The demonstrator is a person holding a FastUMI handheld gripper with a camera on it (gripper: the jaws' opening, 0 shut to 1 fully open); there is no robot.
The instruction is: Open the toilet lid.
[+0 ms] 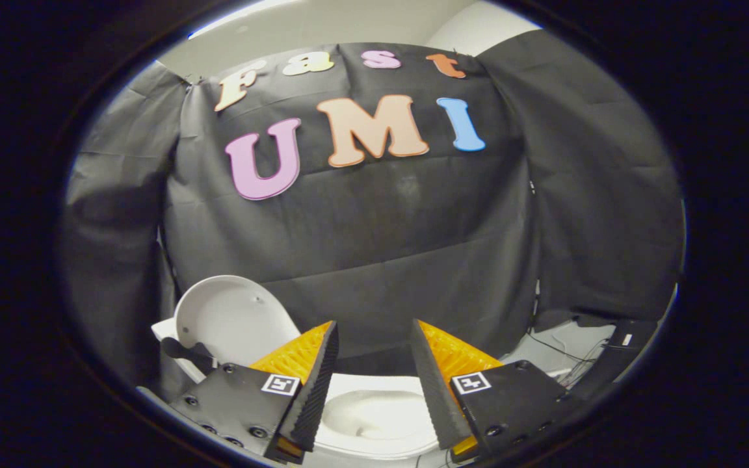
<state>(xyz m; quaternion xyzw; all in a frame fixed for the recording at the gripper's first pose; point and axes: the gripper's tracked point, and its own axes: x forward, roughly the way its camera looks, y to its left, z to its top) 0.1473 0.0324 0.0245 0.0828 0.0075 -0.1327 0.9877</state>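
Gripper (374, 354) fingers sit nearest the lens, spread wide apart with nothing held between them; each finger carries a small square black-and-white fiducial marker (280, 384) on its mount.

Between and just below the fingers: the white ceramic toilet bowl (374, 416), its interior exposed. To the left, beyond the left finger, the white rounded plastic toilet lid (231, 318) stands raised and tilted back, apparently resting near the black cloth booth wall (381, 260). A dark curved part (186, 351) sits at the lid's base; cannot tell what it is.

Judgement: the lid looks already open, so the task appears done or nearly so.

Risks from here:
- Lid may not be past its balance point; if it leans only on loose cloth, it could drop back shut.
- A finger swung leftward could clip the lid edge and knock it down.
- Loose cables (569, 364) lie on the floor to the right, beside a black box (621, 341); a snag is possible if the gripper goes that way.

Readable writing: none on the toilet; the markers are patterns, not text.
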